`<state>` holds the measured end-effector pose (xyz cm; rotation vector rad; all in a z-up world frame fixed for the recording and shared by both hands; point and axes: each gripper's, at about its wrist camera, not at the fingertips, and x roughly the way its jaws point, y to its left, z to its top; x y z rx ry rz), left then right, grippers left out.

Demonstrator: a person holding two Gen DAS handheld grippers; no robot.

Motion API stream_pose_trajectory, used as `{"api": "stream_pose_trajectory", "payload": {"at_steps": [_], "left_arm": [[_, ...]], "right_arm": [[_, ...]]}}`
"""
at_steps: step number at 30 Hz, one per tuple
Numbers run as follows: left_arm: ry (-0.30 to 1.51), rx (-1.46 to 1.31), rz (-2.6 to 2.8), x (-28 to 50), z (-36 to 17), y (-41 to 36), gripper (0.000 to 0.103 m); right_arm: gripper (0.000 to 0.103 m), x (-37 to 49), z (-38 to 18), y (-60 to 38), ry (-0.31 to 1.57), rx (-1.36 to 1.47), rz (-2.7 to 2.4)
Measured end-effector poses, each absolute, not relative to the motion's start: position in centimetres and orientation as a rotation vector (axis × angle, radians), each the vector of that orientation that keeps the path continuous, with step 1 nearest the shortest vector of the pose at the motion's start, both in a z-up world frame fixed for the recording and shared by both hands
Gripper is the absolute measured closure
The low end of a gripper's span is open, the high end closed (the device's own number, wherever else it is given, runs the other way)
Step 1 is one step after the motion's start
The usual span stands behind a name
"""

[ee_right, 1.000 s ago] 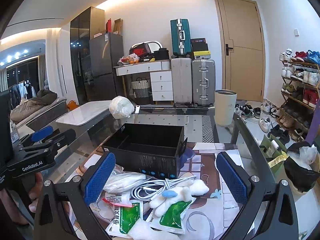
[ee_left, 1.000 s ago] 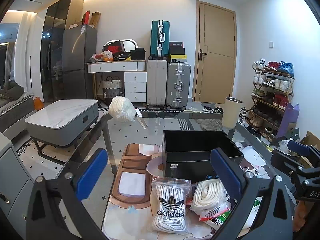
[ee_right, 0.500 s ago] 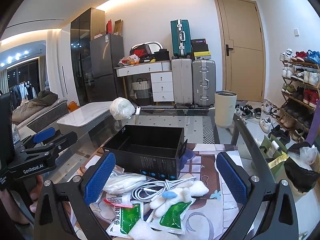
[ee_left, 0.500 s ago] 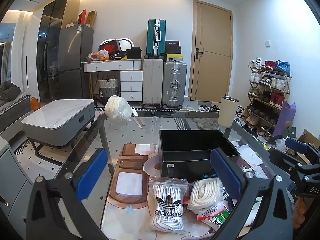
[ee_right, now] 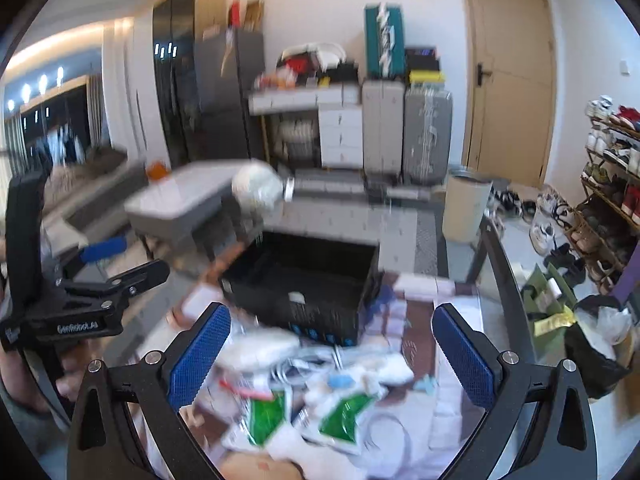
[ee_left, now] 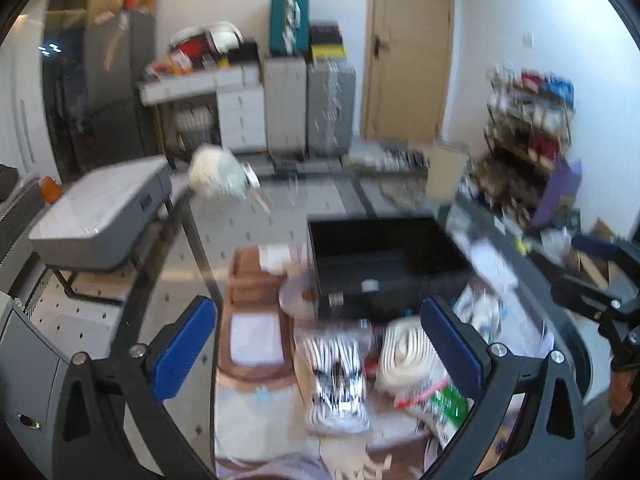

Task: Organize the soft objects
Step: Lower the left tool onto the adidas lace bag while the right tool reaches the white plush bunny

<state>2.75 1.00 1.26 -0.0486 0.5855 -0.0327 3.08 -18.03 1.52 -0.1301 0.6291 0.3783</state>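
Both views are blurred by motion. A black open box [ee_left: 384, 256] stands on the glass table; it also shows in the right wrist view [ee_right: 304, 280]. In front of it lie soft packets: a bag of white laces [ee_left: 336, 376], a coil of white rope [ee_left: 408, 352], green-and-white packets [ee_right: 344, 416] and a white bundle [ee_right: 264, 348]. My left gripper [ee_left: 316, 344] is open and empty above the laces. My right gripper [ee_right: 328, 356] is open and empty above the green packets. A white bagged ball [ee_left: 218, 178] sits at the table's far edge.
Brown place mats [ee_left: 252, 320] lie left of the box. Beyond the table are a grey coffee table [ee_left: 104, 216], suitcases [ee_left: 308, 104], a door, a shoe rack [ee_right: 612, 184] and a bin [ee_right: 466, 208]. The other gripper shows at each view's edge.
Both grippers have tipped downward and moved in toward the pile of packets, so the scene sits lower and closer and is blurred. Jaws stay open. Nothing was picked up.
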Motion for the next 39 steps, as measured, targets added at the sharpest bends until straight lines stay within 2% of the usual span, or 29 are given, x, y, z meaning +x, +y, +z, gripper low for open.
{"api": "stream_pose_trajectory", "payload": {"at_steps": [4, 9, 13, 16, 23, 25, 26, 27, 34, 39], "left_arm": [[0.803, -0.027, -0.113, 4.8, -1.2, 0.5, 0.002], [0.857, 0.032, -0.124, 4.8, -2.4, -0.8, 0.002], [0.914, 0.073, -0.14, 5.0, -3.8, -1.2, 0.013], [0.967, 0.079, -0.143, 5.4, -4.7, -1.1, 0.015], [1.013, 0.074, -0.166, 6.2, -6.2, -0.9, 0.02], [1.024, 0.083, -0.167, 6.5, -6.6, -1.0, 0.021], [1.027, 0.089, -0.166, 6.7, -6.7, -1.0, 0.022], [1.029, 0.09, -0.165, 6.8, -6.8, -1.0, 0.022], [1.011, 0.061, -0.186, 6.5, -6.0, -0.2, 0.022], [0.98, 0.062, -0.177, 7.2, -4.9, 0.4, 0.022]], "right_arm": [[0.0, 3.6, -0.1, -17.2, 0.742, -0.274, 0.433], [0.001, 3.9, -3.0, -17.1, 0.872, -0.326, 0.465], [0.001, 4.1, -4.4, -17.1, 0.91, -0.322, 0.47], [0.003, 4.6, -5.2, -16.8, 0.942, -0.333, 0.472], [0.008, 7.4, -7.0, -18.5, 1.042, -0.214, 0.425], [0.016, 8.4, -7.3, -18.5, 1.067, -0.18, 0.429], [0.025, 8.6, -7.5, -18.4, 1.076, -0.173, 0.436], [0.027, 8.9, -7.7, -18.2, 1.091, -0.167, 0.447], [0.027, 10.3, -7.2, -20.4, 1.09, -0.004, 0.414], [0.027, 12.4, -9.0, -20.9, 1.16, 0.101, 0.384]]}}
